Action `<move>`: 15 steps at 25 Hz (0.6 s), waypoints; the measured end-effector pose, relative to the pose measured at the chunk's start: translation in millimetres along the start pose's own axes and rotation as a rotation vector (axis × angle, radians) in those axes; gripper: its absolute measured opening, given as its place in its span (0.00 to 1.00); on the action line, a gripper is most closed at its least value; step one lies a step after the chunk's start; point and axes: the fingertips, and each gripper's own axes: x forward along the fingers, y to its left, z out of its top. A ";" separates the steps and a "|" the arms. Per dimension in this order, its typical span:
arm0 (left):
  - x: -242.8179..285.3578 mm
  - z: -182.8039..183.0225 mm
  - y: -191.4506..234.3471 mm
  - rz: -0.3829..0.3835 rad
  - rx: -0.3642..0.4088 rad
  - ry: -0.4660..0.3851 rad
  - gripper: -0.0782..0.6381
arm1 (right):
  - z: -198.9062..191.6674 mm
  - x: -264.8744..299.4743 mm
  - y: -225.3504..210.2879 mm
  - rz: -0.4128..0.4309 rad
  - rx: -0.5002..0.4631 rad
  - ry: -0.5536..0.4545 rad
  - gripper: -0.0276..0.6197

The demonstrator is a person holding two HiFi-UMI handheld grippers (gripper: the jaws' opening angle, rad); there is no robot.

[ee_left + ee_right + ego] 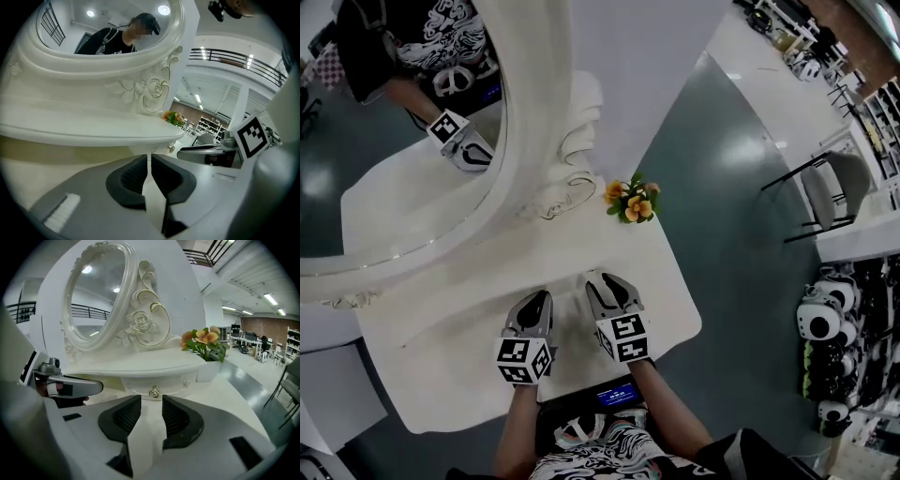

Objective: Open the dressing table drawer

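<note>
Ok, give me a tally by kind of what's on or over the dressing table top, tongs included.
Tongs: 2 (left tongs, right tongs)
Mirror: 1
Potted flowers: 1
Total: 4

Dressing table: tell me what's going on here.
A person holds a gripper in each hand over the white dressing table. The right gripper points at the small drawer under the mirror, jaws apart and lined up with its metal knob but not touching it. The left gripper sits alongside, jaws nearly together and empty. The drawer looks closed.
</note>
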 end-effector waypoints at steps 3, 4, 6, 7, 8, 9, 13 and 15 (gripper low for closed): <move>5.6 -1.2 -0.1 0.005 -0.006 0.007 0.15 | 4.4 8.1 -5.6 0.000 0.001 -0.004 0.24; 7.8 -2.0 -0.2 0.006 -0.007 0.011 0.15 | 4.9 10.5 -7.2 0.001 0.002 -0.004 0.23; 11.1 -3.1 -0.2 0.008 -0.010 0.016 0.15 | 5.2 15.4 -8.0 0.008 0.002 -0.002 0.23; 11.7 -3.5 -0.4 0.009 -0.012 0.017 0.15 | 5.4 17.4 -7.3 0.013 0.001 -0.001 0.24; 11.8 -4.0 -0.7 0.009 -0.014 0.020 0.15 | 5.7 18.9 -6.3 0.016 0.000 0.000 0.23; 11.8 -4.7 -1.0 0.010 -0.015 0.022 0.15 | 6.0 20.1 -5.2 0.018 -0.003 0.001 0.24; 11.2 -7.6 -1.4 0.012 -0.018 0.030 0.15 | 6.8 24.7 -3.4 0.015 -0.026 0.005 0.21; 11.5 -8.6 -0.5 0.014 -0.019 0.033 0.15 | 6.8 26.2 -4.9 0.010 -0.035 0.008 0.18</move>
